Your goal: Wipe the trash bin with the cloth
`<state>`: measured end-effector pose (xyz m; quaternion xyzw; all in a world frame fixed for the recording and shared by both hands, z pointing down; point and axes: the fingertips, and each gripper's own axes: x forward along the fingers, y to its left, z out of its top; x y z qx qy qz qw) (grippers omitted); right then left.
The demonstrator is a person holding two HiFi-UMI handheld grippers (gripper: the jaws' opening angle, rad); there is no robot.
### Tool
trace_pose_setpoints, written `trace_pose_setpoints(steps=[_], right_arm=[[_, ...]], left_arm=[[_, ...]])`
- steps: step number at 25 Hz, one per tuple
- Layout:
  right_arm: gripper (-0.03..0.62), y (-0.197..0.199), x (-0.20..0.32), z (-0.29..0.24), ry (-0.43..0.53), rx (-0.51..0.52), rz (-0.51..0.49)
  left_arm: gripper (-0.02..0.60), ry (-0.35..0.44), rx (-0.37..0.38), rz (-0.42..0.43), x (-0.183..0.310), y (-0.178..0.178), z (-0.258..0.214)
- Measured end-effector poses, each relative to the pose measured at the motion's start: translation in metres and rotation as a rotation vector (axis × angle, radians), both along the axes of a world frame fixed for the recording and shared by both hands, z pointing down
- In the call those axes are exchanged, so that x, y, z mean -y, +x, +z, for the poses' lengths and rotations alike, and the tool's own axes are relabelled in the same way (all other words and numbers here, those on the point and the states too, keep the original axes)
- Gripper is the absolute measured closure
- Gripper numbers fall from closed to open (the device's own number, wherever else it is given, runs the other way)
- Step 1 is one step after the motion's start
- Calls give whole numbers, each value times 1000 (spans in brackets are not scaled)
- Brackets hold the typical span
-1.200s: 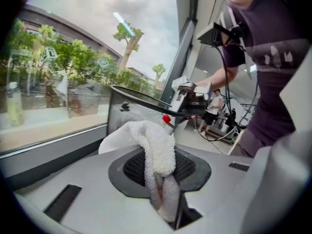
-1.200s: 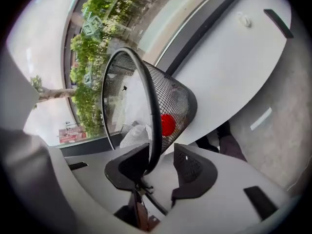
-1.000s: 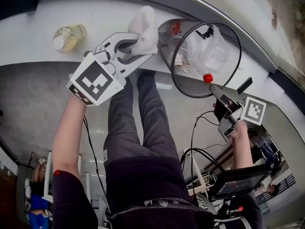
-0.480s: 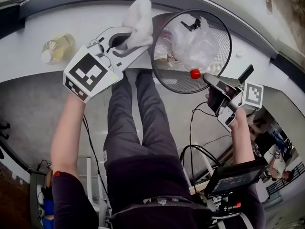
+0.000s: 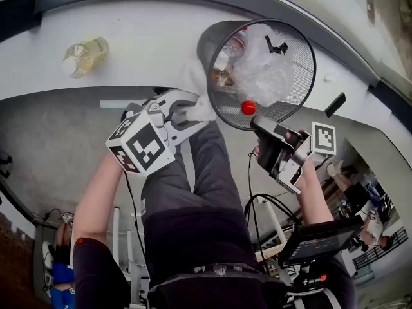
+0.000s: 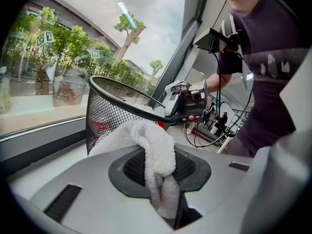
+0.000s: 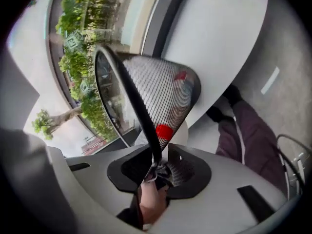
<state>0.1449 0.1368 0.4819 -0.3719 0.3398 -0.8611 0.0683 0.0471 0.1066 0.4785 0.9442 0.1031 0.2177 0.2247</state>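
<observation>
The black mesh trash bin [image 5: 299, 85] rests on the white ledge [image 5: 141, 50], its mouth turned up toward me. Inside lie a clear plastic bag [image 5: 264, 69] and a red cap [image 5: 248, 107]. My left gripper [image 5: 193, 114] is shut on the white cloth [image 5: 195, 82], which rests against the bin's left outer wall. In the left gripper view the cloth [image 6: 151, 150] droops over the jaws in front of the bin [image 6: 105, 113]. My right gripper [image 5: 261, 126] has just been closing, and the bin's near rim [image 7: 141, 111] is now pinched between its jaws.
A bottle of yellowish liquid [image 5: 82, 55] lies on the ledge at the left. A small black object [image 5: 335, 105] sits on the ledge right of the bin. Below are the person's legs [image 5: 206, 172], cables and a screen [image 5: 318, 240].
The left gripper has drawn the cloth down the bin's left side toward me. The right gripper has moved left and closed on the near rim. The bin's mouth has tipped further toward me.
</observation>
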Motion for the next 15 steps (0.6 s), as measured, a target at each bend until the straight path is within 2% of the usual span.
trace_pose_setpoints(steps=[2,6,9,11,13,15], right_arm=[[494,-21,-1,-4,22,53,-20],[491,-18,-4,-7,66,-26,-85],[491,7,-5,-3,59,-143,-130],[491,31,3,1,42,-235,-169],[491,55,18,-1,48,-333,-206],[491,82,30,-5,64,-463,-264]], left_arm=[[495,10,12,-12,1,-1,-1],[495,42,41,-166,37,-10,5],[495,18,4,-298,86,-16,5],[495,13,12,-377,122,-23,4],[495,67,50,-388,145,-31,4],[495,136,72,-345,154,-28,-1]])
